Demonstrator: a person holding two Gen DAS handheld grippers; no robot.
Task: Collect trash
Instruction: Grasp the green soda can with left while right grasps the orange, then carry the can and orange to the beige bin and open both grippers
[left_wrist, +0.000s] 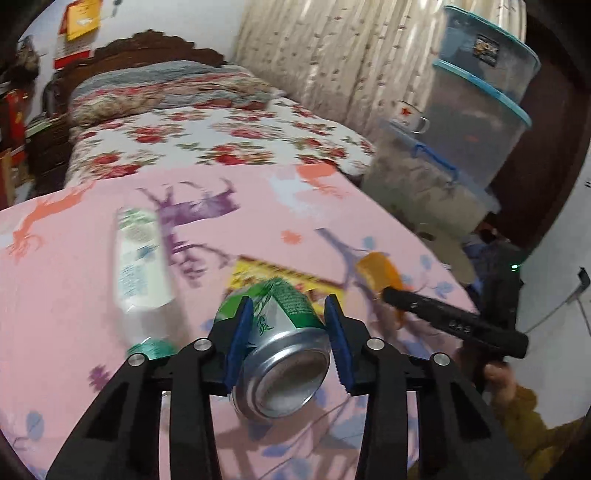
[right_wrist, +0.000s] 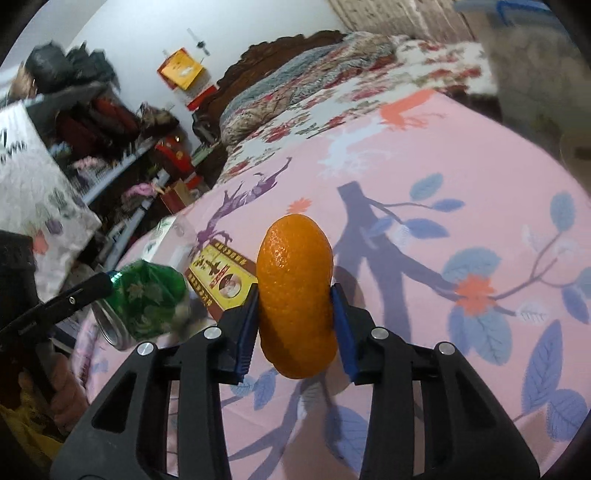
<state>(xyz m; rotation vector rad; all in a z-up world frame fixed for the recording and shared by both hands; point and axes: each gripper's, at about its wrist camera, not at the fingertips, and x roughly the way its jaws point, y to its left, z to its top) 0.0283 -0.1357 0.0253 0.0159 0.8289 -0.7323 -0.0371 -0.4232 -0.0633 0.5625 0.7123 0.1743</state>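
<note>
The left gripper (left_wrist: 290, 317) pinched the can (left_wrist: 280, 343), the right gripper (right_wrist: 294, 299) squeezed the orange peel (right_wrist: 295, 295), both just above the bedspread (left_wrist: 74, 295). Best lift straight, gently, without crushing either.

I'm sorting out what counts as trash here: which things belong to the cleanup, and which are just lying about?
Part of the job:
- green can, clamped in the left hand-held gripper
- orange peel, clamped in the right hand-held gripper
- plastic bottle
- yellow packet, probably

Just lying about:
- pink sheet
- storage bins
- mug
</note>
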